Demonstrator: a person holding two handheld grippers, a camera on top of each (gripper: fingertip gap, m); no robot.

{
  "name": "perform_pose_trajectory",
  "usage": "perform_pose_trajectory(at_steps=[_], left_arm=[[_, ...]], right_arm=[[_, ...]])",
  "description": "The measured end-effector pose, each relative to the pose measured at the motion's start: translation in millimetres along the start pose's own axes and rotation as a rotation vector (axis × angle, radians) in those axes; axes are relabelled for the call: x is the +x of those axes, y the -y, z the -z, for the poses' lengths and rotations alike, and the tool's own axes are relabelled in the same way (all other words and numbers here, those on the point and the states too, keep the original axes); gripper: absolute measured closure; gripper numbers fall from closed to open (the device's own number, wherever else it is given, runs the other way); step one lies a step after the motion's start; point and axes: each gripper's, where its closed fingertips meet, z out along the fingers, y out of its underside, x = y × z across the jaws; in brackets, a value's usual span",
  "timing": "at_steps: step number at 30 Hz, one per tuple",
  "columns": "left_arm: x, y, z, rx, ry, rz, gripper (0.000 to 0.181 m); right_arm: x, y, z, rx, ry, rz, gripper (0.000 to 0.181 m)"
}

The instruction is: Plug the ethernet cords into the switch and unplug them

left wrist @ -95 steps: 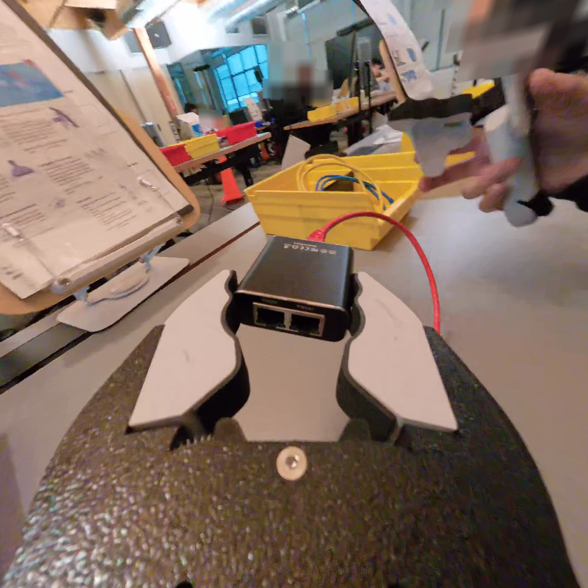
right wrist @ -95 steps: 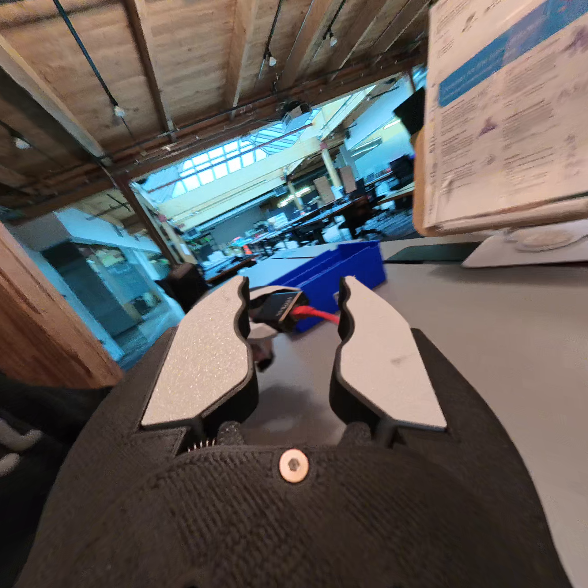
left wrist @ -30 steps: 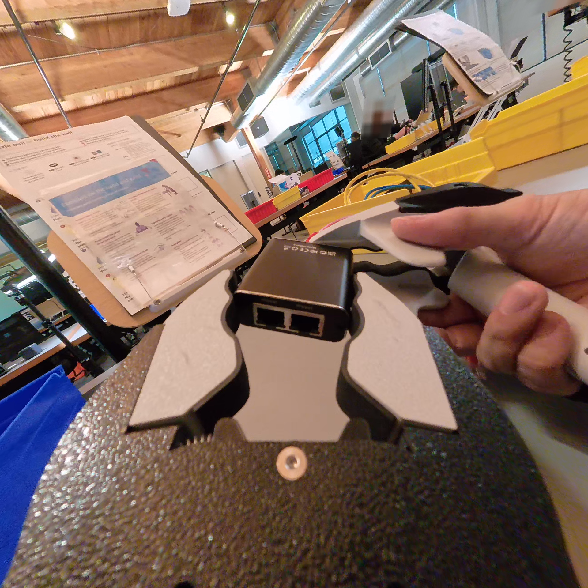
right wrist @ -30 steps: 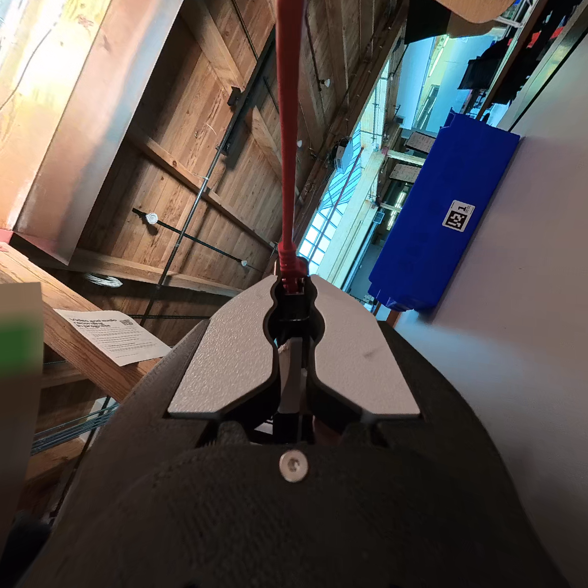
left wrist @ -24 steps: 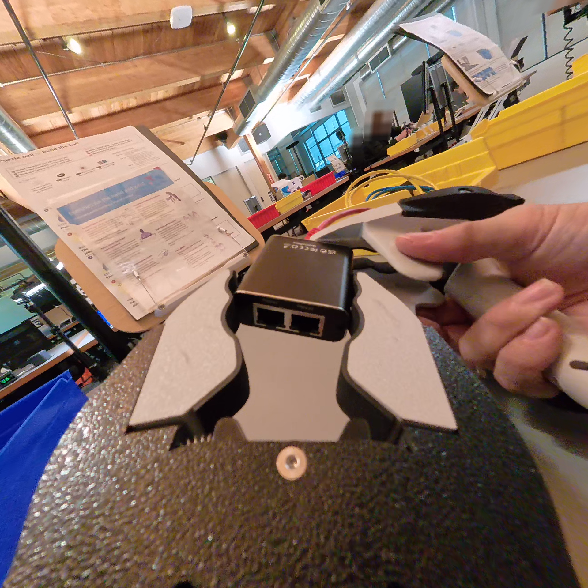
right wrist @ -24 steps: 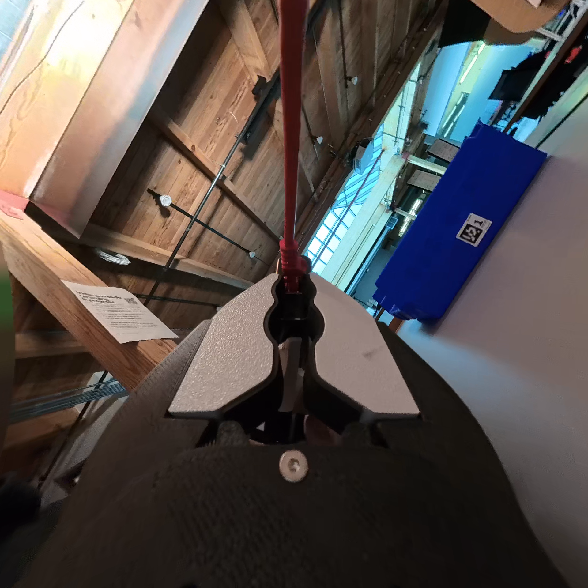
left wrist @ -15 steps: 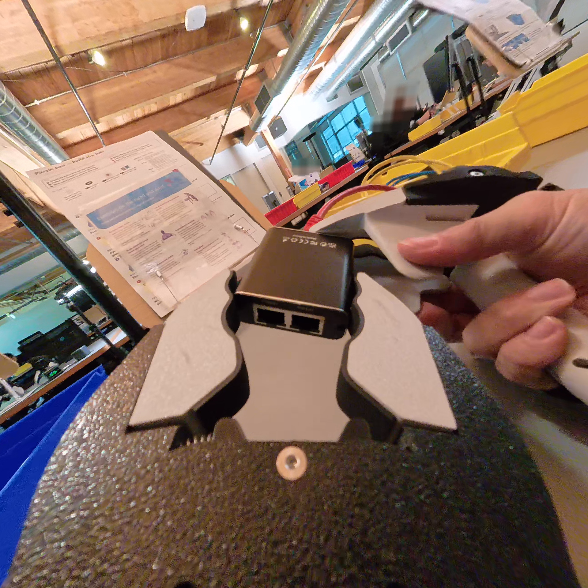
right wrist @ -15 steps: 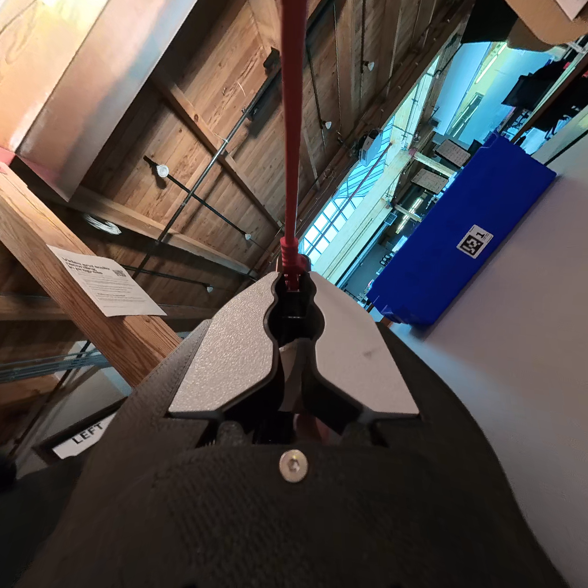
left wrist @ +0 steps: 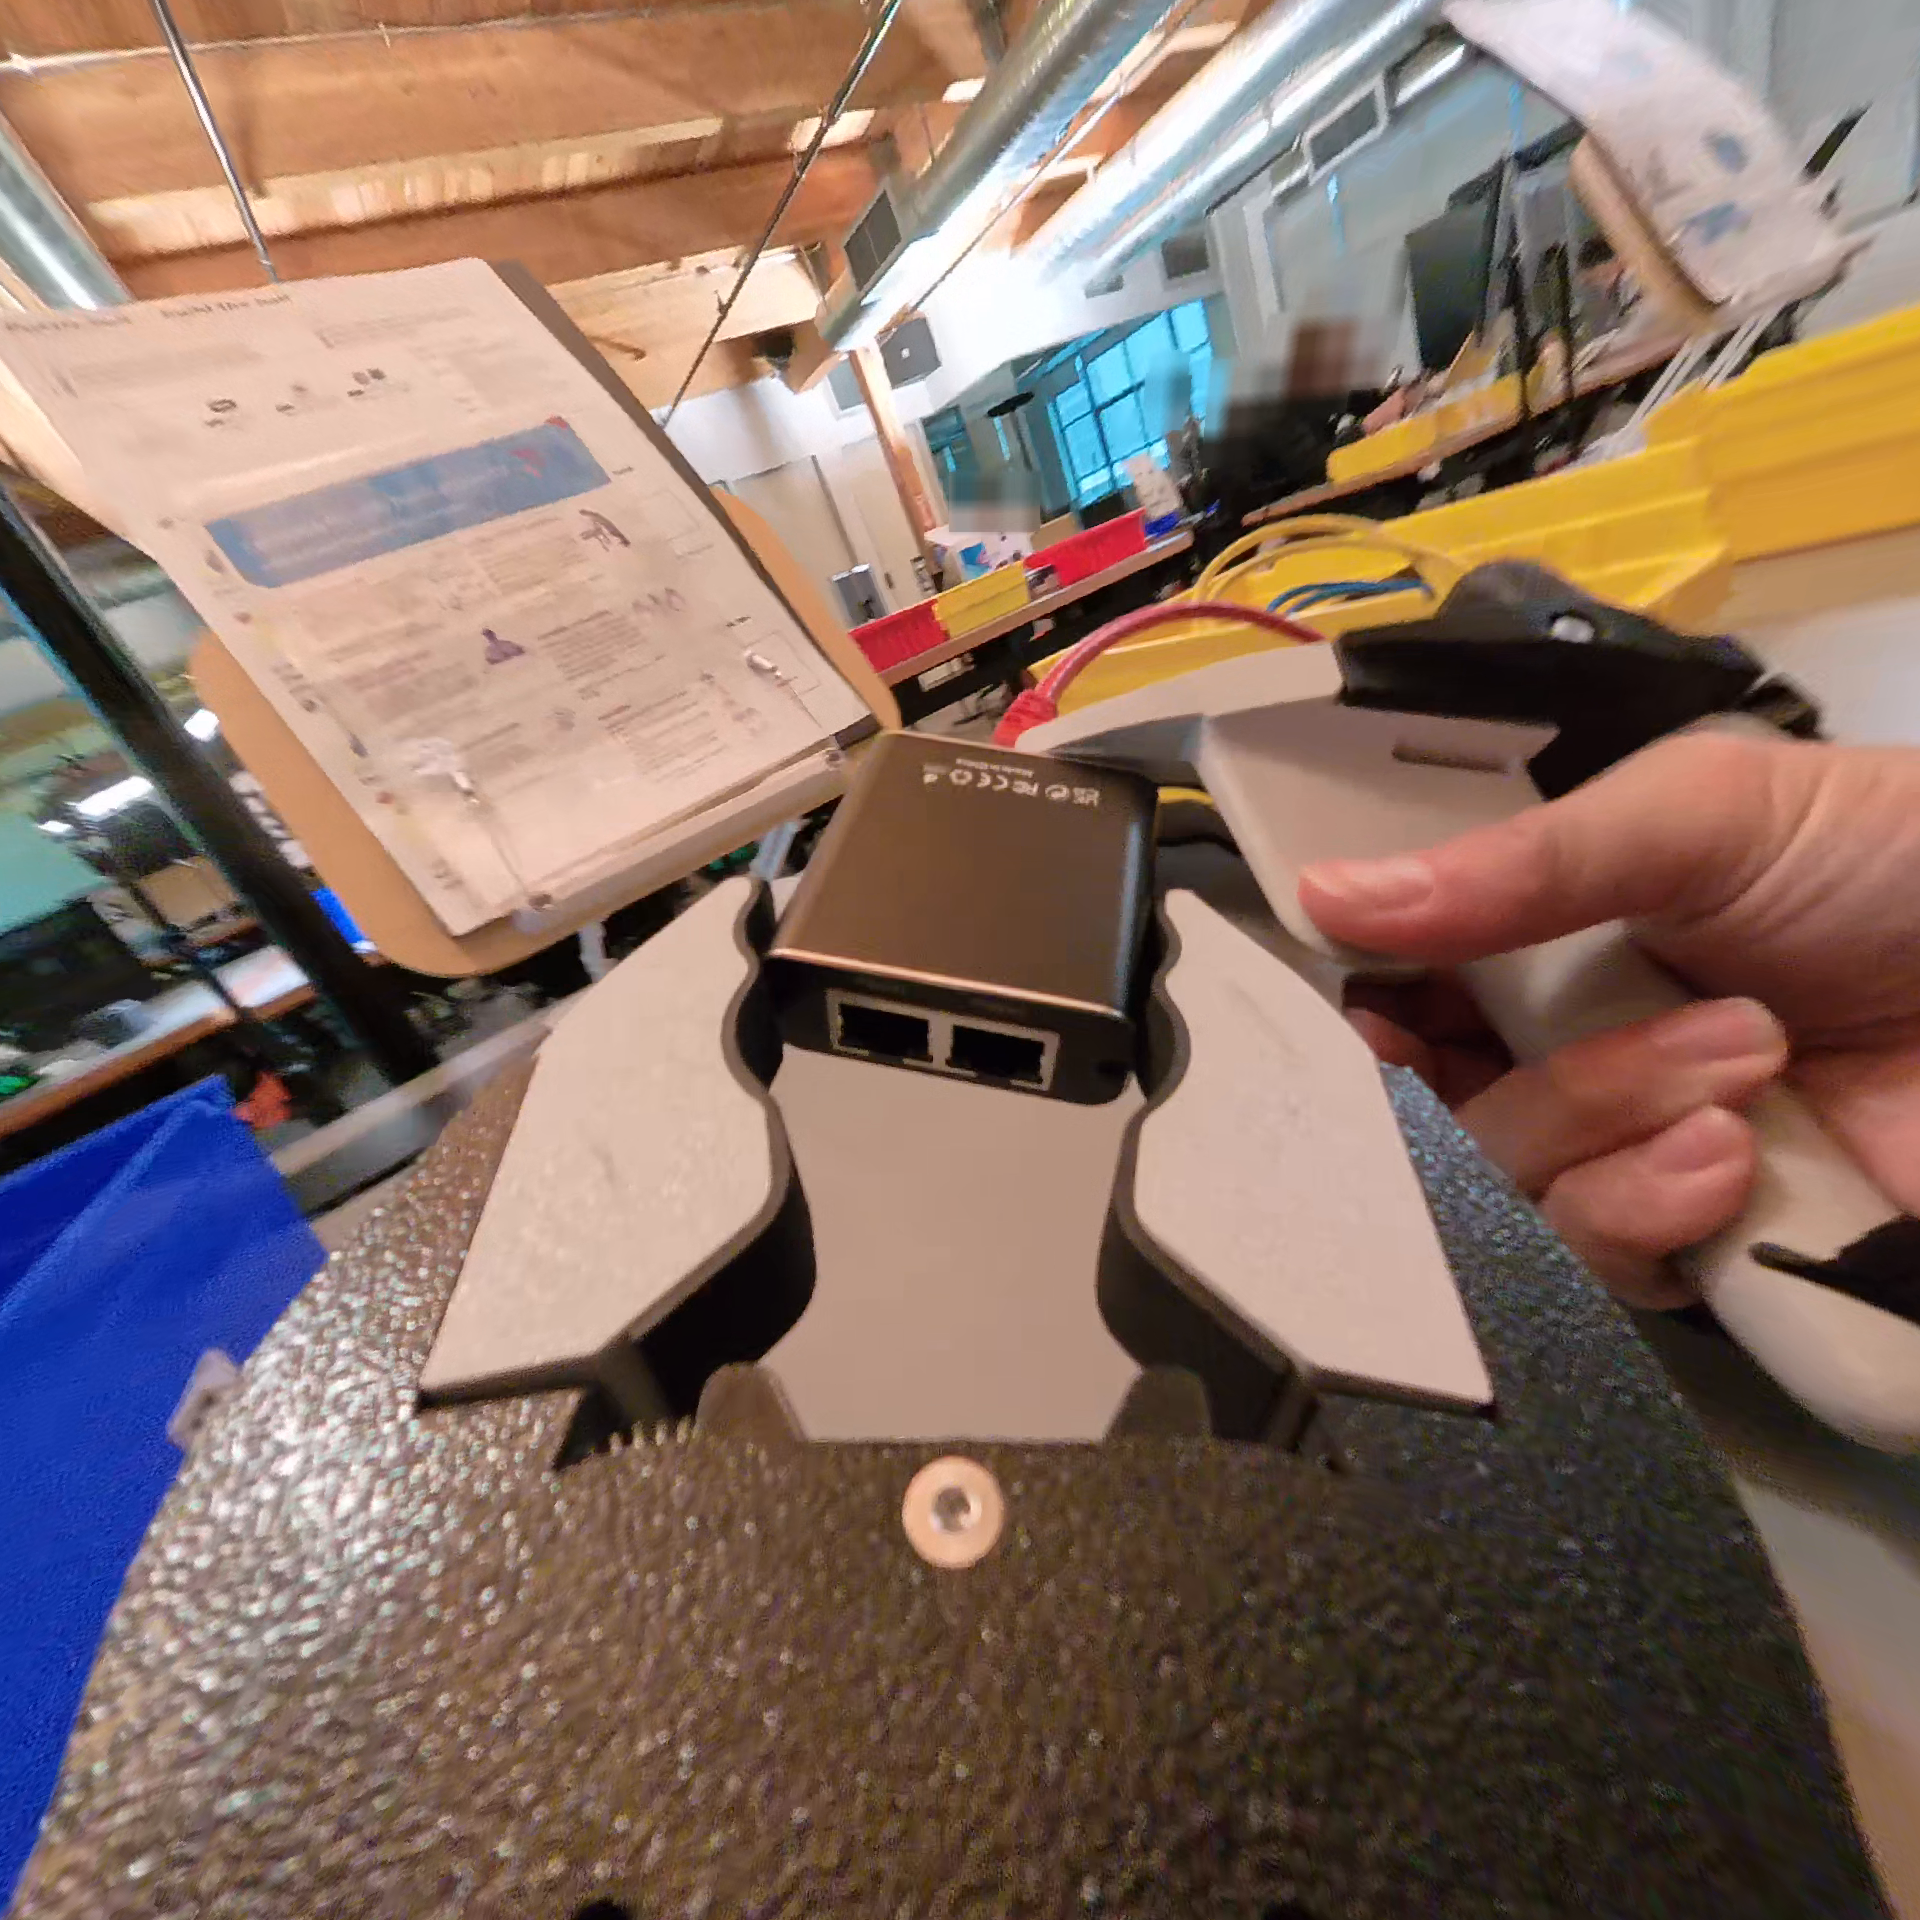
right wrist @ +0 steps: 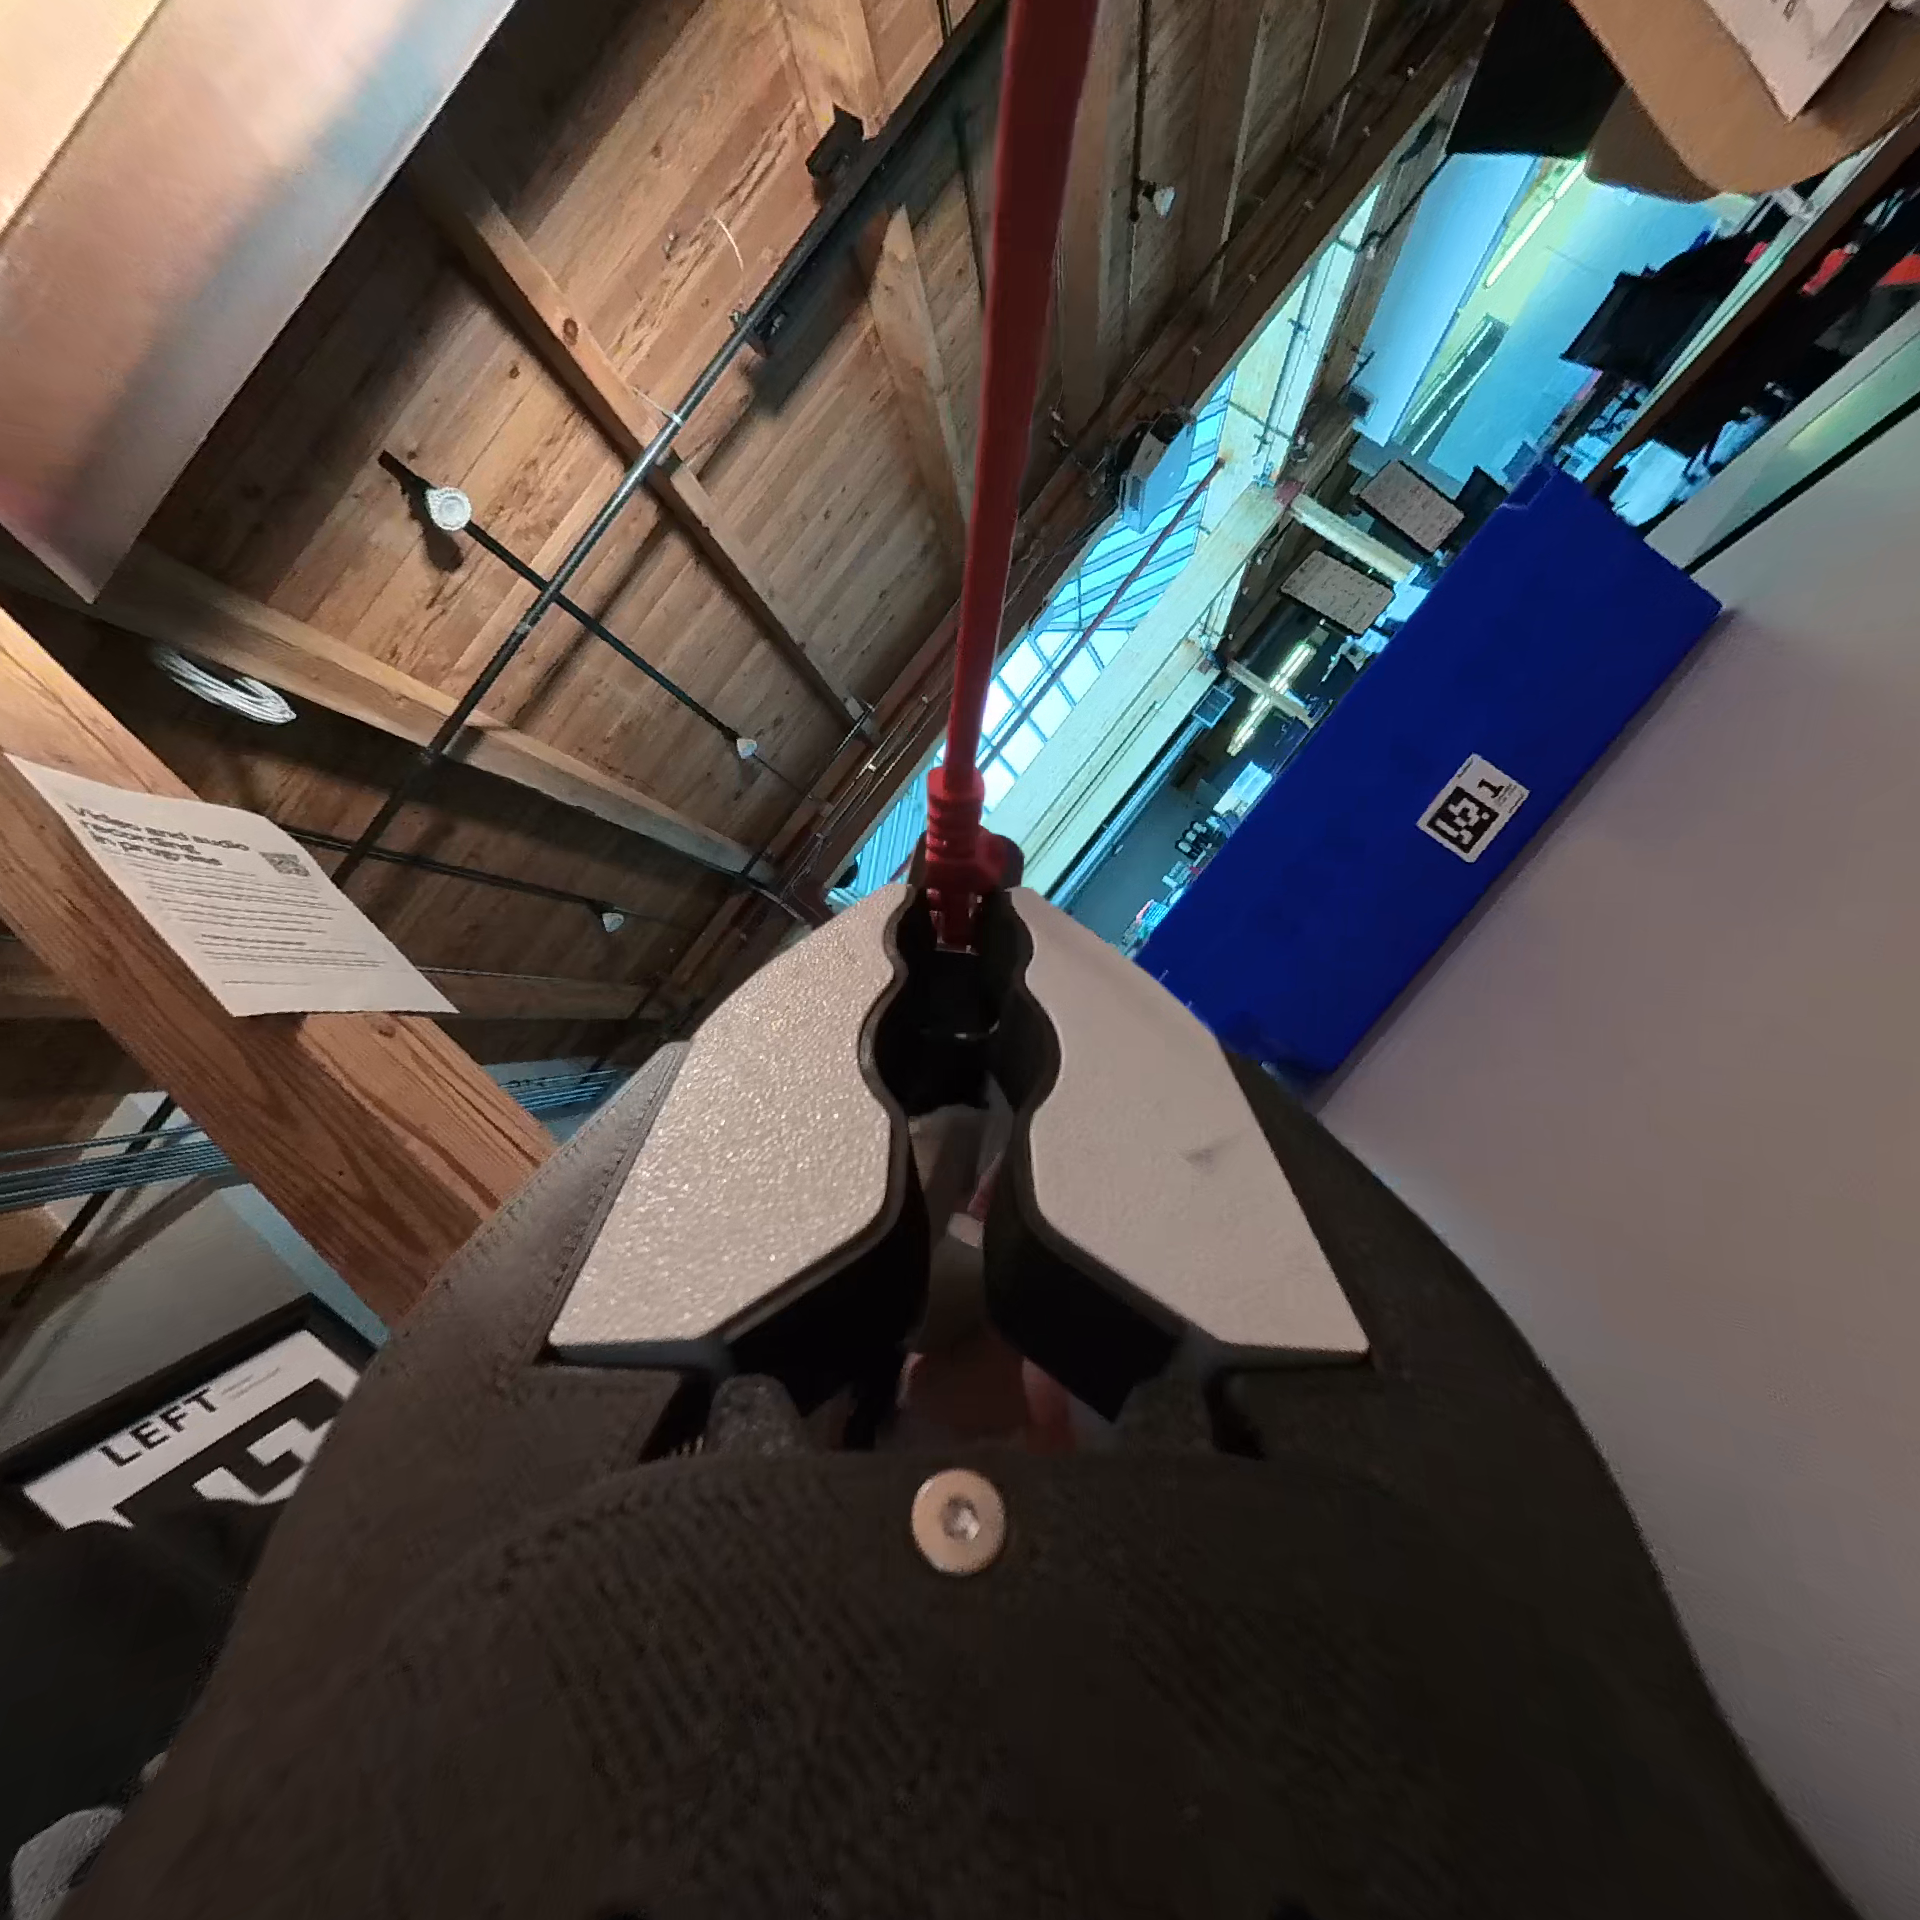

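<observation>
My left gripper is shut on a small black switch and holds it up off the table, its two empty ports facing the camera. A red ethernet cord is plugged into the switch's far side. My right gripper is shut on that cord's red plug, the cord running straight up out of view. In the left wrist view the right gripper shows beside the switch's far end, held by a hand.
An instruction sheet on a stand is at the left. A blue bin sits on the grey table. Yellow bins with yellow and blue cords lie behind. A wooden post is to the left.
My right gripper closed on the red plug at the switch. Both grippers lifted and tilted upward with the switch; over the last second they shifted slightly.
</observation>
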Motion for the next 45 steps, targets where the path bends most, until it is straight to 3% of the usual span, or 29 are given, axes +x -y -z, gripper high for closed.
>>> perform_pose_trajectory(at_steps=[5, 9, 12, 14, 16, 19, 23, 29, 36, 41, 45], left_arm=[[-6.8, 1.2, 1.9, -0.029, 0.098, -0.175, 0.115], [-7.5, -5.4, 0.0, -0.024, 0.033, 0.026, 0.115], [-9.2, -2.1, 1.7, -0.022, 0.078, -0.099, 0.115], [-3.8, 0.9, 3.3, 0.0, 0.052, -0.056, 0.115], [-5.5, 3.8, 3.8, 0.032, 0.033, 0.105, 0.115], [-13.1, -4.2, 2.6, 0.005, 0.053, 0.101, 0.115], [-12.0, -5.7, 3.0, 0.001, 0.039, 0.107, 0.115], [-4.8, -5.1, 1.9, 0.002, 0.011, 0.072, 0.115], [-3.6, -4.6, 2.0, 0.007, 0.001, 0.074, 0.115], [-3.0, -4.2, 2.2, 0.011, -0.004, 0.077, 0.115], [-1.5, -4.0, 2.1, 0.011, -0.01, 0.072, 0.115]], right_arm=[[-0.4, -0.2, -5.6, 0.001, 0.024, 0.014, 0.17], [8.3, -0.8, -7.2, 0.002, 0.002, 0.027, 0.169], [6.8, 2.5, -8.2, 0.01, 0.016, 0.034, 0.169], [6.4, 31.3, 0.5, 0.116, 0.037, 0.013, 0.17], [15.2, 33.4, 2.9, 0.038, -0.054, 0.138, 0.17], [2.8, 27.5, -1.1, -0.093, -0.106, 0.37, 0.171], [-27.6, 54.4, 1.6, -0.184, -0.133, 0.539, 0.171], [-41.5, 135.2, 53.0, -0.411, -0.414, 0.75, 0.171], [-12.0, 234.6, 162.3, -0.775, -0.913, 0.741, 0.171], [20.8, 243.1, 199.3, -0.871, -0.972, 0.495, 0.171], [56.7, 231.0, 203.1, -0.868, -0.972, 0.371, 0.17]])
